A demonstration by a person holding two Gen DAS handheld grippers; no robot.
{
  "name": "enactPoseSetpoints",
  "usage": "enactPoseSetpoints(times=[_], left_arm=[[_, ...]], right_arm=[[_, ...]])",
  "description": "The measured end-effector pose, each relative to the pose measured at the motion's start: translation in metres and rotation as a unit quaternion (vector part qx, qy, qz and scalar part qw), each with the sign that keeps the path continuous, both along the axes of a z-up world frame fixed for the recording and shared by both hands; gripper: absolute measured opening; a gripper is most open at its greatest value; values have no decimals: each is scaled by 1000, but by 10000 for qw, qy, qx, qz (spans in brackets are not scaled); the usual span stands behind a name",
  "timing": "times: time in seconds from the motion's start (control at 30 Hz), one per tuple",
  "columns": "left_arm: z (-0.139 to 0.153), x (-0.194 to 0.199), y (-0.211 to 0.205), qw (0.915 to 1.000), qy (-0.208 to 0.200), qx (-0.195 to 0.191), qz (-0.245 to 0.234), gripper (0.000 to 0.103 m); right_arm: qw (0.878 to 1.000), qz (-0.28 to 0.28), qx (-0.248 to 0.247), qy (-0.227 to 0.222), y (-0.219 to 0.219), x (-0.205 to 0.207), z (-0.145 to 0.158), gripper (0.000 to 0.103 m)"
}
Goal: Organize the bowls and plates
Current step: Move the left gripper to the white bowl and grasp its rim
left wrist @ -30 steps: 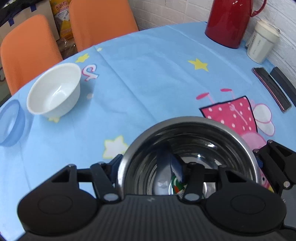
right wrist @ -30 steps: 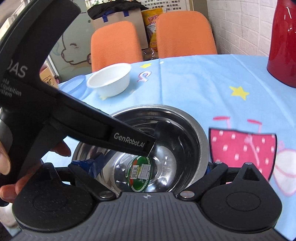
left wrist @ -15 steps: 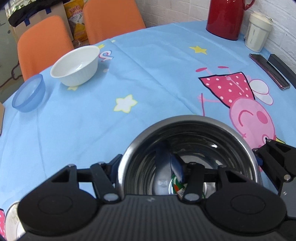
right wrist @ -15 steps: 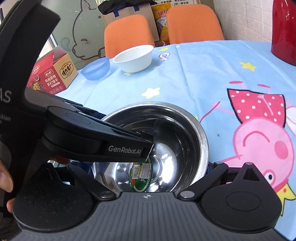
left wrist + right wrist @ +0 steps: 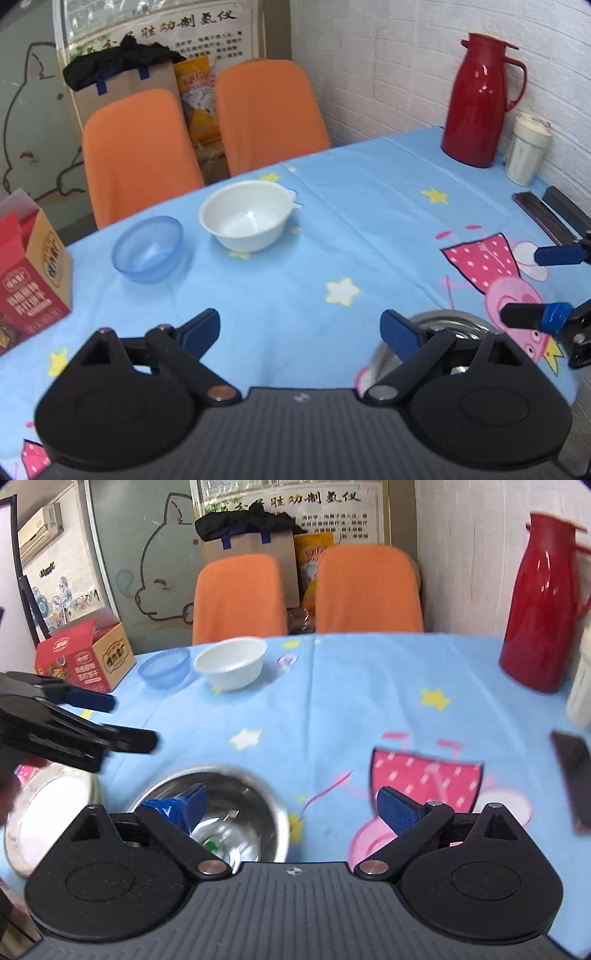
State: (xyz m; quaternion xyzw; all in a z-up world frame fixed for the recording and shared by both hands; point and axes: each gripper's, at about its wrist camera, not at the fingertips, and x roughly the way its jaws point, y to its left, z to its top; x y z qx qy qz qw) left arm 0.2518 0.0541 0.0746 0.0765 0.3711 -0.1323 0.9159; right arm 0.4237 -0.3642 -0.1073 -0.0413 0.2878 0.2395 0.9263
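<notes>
- Your left tool (image 5: 301, 332) has nothing between its pads; its jaws are opening and stand wide apart over bare cloth, with the steel bowl (image 5: 221, 805) just to its right on the near part of the bench (image 5: 369, 229).
- Your right tool (image 5: 291, 812) grips nothing either. Its jaws are closing a little yet stand wide; its left pad sits over the steel bowl's hollow without pressing on it, as far as the blur lets you tell.
- The steel bowl rests on the bench near you, beside a shallow steel plate (image 5: 48, 812) to its left.
- The white bowl (image 5: 247, 216) and the blue bowl (image 5: 149, 249) sit side by side, just apart, toward the far left, well away from both tools.
- Judged from this, the steel bowl is set down and you are between pieces. The next move is likely a reach to the white or blue bowl, jaws wide, one pad inside the rim and one outside.
- Readable writing: the poster (image 5: 288, 509) behind the orange chairs (image 5: 240, 598) carries large Chinese characters; the red carton (image 5: 81, 657) at far left has Chinese print too small to read. A green label inside the steel bowl is blurred.
</notes>
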Motion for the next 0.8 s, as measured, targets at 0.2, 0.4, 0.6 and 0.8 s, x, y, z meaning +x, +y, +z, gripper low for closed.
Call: enactPoseSetpoints(times=[0.2,0.4,0.6,0.8], left_arm=[[24,56,50,9988,-197,-52,454,93],[19,95,66,9969,-293,137,716,93],[5,116,58,9979,-218,128,599,93],[-6,139,53,9985,-175,136,499,93]], right_arm=[[9983,448,-275,-248,29,50,24,86],[9932,876,-616,-449,66,85,28,86],[9893,1156,-803,-372,90,112,17,86],[9862,1340,-912,-343,104,131,7,86]])
